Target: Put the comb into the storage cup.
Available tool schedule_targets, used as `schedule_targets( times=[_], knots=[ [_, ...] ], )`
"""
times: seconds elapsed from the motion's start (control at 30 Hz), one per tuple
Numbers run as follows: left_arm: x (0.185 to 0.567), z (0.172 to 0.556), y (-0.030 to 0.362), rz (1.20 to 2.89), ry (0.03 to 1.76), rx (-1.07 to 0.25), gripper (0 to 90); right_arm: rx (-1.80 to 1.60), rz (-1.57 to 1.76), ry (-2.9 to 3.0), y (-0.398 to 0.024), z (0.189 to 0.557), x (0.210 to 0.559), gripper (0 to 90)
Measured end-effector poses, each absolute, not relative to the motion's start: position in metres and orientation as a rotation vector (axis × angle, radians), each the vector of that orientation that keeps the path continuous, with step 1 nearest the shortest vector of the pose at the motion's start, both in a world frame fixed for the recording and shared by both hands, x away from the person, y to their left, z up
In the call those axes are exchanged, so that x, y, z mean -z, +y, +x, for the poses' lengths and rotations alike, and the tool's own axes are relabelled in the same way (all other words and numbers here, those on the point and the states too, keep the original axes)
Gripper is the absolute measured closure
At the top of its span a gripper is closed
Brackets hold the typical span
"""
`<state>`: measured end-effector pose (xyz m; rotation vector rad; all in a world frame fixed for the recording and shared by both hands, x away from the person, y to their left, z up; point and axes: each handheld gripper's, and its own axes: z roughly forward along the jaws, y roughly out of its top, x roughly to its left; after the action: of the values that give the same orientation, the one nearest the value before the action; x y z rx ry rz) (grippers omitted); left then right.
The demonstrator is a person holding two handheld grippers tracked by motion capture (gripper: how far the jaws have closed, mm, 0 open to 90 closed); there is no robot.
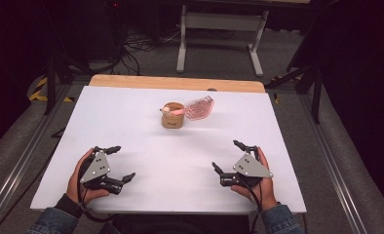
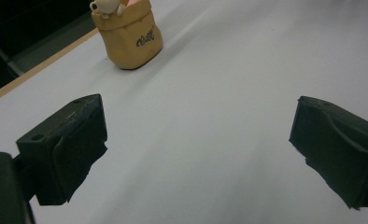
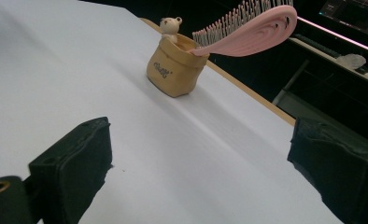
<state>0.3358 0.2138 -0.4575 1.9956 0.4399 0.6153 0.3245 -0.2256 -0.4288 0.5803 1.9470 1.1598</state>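
My left gripper and right gripper rest low on the white table, jaws spread wide, holding nothing. Well ahead, near the far edge, stands a tan holder with a small bear figure on its rim. A pink hairbrush sits handle-down in it, head leaning out over the side. The holder looks soft, perhaps fabric; tugging the brush sideways could tip it over.
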Motion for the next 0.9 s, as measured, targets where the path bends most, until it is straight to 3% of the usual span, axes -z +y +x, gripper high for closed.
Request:
schedule_targets(
  times=[0.9],
  knots=[
    [0.458, 0.335, 0.211, 2.007, 0.428, -0.608, 4.9, -1.095, 0.691, 1.967, -0.259, 0.306, 0.455, 4.7]
  ],
)
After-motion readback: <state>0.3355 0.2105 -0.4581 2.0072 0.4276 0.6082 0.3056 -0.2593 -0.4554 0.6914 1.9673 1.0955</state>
